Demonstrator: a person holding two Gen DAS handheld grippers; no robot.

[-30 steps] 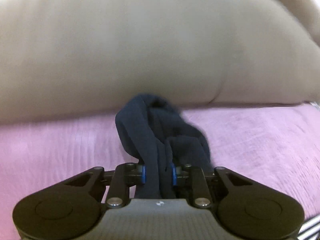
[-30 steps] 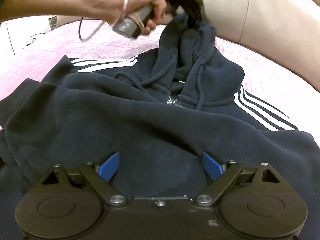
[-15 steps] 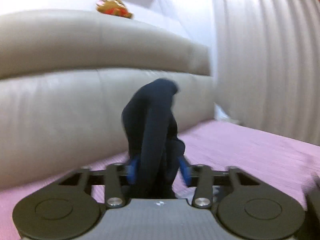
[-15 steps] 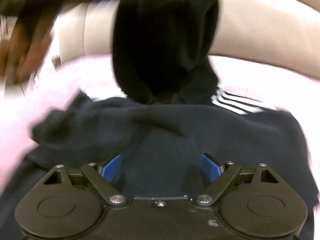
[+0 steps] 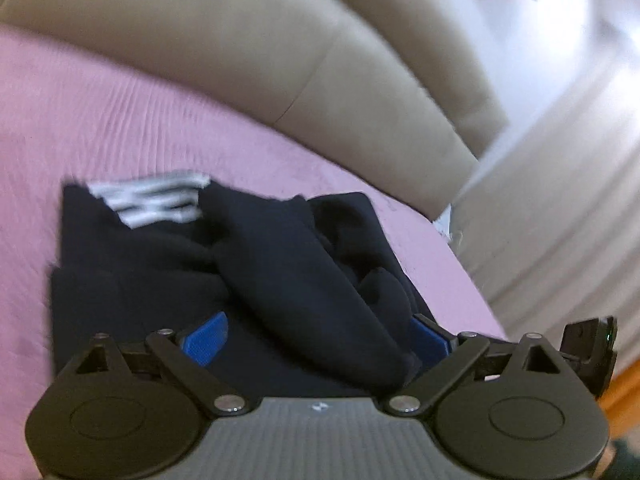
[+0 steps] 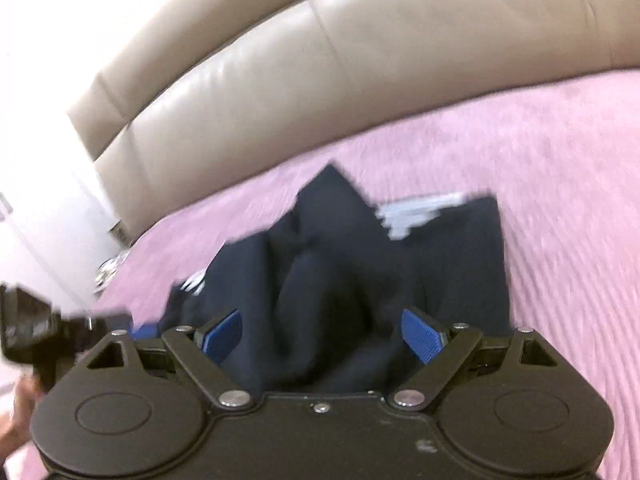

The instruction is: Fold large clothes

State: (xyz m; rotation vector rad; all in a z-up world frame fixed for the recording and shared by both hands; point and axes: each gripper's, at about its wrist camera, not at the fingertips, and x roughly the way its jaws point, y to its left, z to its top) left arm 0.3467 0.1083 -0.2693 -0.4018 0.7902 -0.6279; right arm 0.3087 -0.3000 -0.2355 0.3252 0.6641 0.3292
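Left wrist view: spread jaws of the left gripper [image 5: 316, 338] straddle the navy hoodie [image 5: 224, 264], gripping nothing; the garment lies bunched at centre frame on the pink bedspread [image 5: 120, 120]. Right wrist view: the right gripper [image 6: 322, 338] likewise gapes over it. Advisably, flatten the bunched folds before creasing.

Both fisheye views are bright but motion-smeared — edges bow strongly. White glare washes the right view's far left; the dark hoodie [image 5: 280, 272] shows little detail.
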